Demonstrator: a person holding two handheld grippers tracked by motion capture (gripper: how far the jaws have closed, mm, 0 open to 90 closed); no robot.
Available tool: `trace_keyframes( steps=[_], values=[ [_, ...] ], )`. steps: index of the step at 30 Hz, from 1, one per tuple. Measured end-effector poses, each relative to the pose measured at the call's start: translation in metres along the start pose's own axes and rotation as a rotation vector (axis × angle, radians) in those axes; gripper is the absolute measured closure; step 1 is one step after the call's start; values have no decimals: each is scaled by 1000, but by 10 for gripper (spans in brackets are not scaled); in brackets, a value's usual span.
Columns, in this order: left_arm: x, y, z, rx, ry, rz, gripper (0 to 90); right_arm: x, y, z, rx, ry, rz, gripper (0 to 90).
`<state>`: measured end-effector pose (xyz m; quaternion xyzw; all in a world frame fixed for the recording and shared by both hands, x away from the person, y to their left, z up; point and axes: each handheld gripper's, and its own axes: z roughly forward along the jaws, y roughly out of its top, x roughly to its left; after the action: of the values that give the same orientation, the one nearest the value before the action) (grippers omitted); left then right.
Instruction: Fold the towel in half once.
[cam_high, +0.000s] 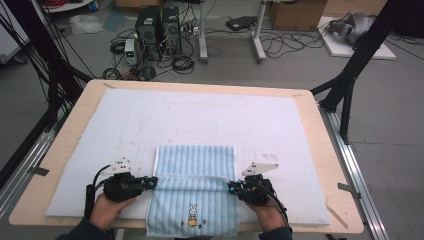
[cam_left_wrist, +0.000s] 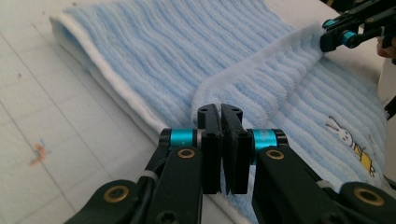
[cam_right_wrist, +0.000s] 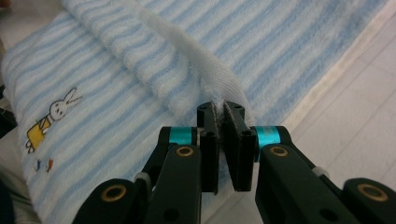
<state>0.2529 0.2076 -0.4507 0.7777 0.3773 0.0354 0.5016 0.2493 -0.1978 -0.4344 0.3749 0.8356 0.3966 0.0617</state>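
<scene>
Wooden table (cam_high: 320, 150), white mat (cam_high: 150, 120) on top. Blue striped towel (cam_high: 195, 160) lies at near edge, partly hanging off. Left gripper (cam_high: 153, 182) and right gripper (cam_high: 231, 187) each pinch tight on folded towel edge. Risk: one corner slips from pinch, fold goes crooked.

Black two-jaw tool (cam_left_wrist: 221, 116) with cyan collars, brass screws, grey three-cornered plate, trailing black cable.

The towel (cam_high: 195, 190) lies on the mat (cam_high: 150, 120) at the near edge of the table (cam_high: 70, 125). One tool sits at each side of it.
</scene>
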Motion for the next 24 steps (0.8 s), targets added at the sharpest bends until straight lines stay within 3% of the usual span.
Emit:
trace_keyframes(
  steps=[2, 4, 8, 9, 12, 14, 18, 20, 24],
  values=[
    [0, 0, 0, 5, 2, -5, 839, 0, -4, -1, 0, 7, 6, 848],
    [1, 3, -3, -7, 15, -12, 766, 0, -5, -3, -3, 17, 6, 838],
    [12, 19, -12, -70, 85, -36, 590, -3, 1, -12, -66, -6, 11, 706],
    [17, 24, -14, -79, 94, -44, 554, -9, 7, -17, -113, -32, 28, 655],
    [28, 41, -12, -92, 110, -40, 549, -16, 15, -19, -155, -60, 43, 639],
    [38, 51, -5, -87, 121, -57, 551, -29, 28, -16, -167, -131, 52, 650],
    [56, 62, 14, -69, 143, -116, 565, -42, 40, -5, -149, -184, 85, 656],
    [61, 63, 25, -45, 152, -119, 594, -49, 45, 6, -112, -208, 98, 662],
    [65, 59, 44, 12, 163, -133, 639, -59, 48, 25, -48, -209, 142, 666]
  ],
)
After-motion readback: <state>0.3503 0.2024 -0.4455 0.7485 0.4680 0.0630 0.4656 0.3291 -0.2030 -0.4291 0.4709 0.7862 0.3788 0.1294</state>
